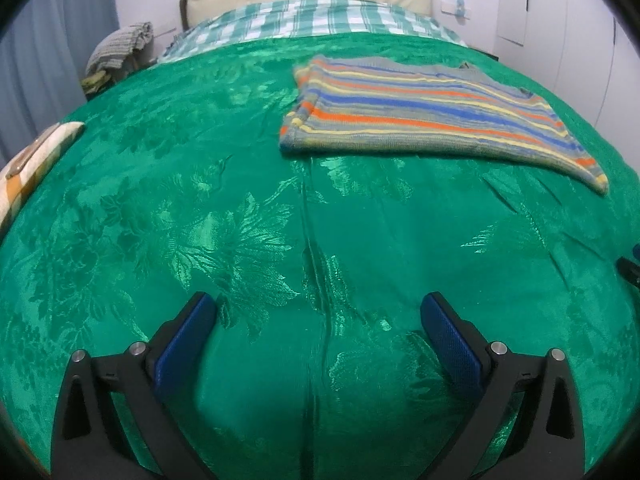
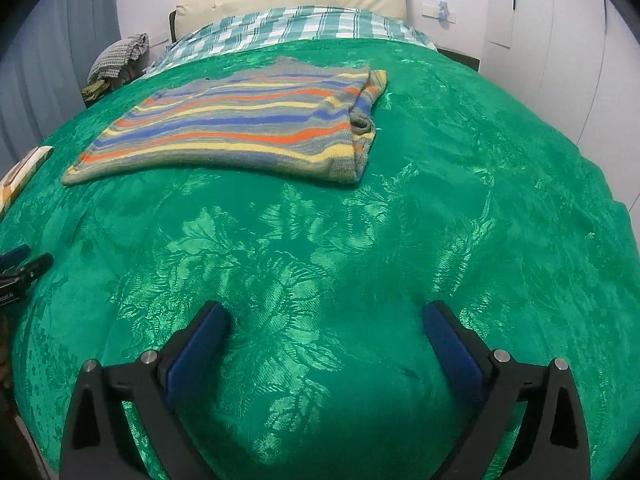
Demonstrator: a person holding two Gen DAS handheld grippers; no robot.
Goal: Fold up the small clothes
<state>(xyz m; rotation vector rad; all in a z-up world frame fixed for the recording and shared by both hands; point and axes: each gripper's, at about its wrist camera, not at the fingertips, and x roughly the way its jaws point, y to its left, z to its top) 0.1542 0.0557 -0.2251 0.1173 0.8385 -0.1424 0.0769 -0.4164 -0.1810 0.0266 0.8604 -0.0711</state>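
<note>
Folded striped sweater (image 1: 432, 116) flat on green bedspread (image 1: 200, 200); left gripper (image 1: 319, 308) and right gripper (image 2: 325, 316) both spread wide, empty.

Left of the left gripper (image 1: 319, 304), a patterned cloth (image 1: 28, 164) is cut off by the picture's edge; the bundle (image 1: 120, 50) beyond stays unidentifiable.

Bed (image 1: 240, 208) under green cover; folded striped sweater (image 1: 420, 116) flat on it, checked sheet (image 1: 312, 20) at head.
</note>
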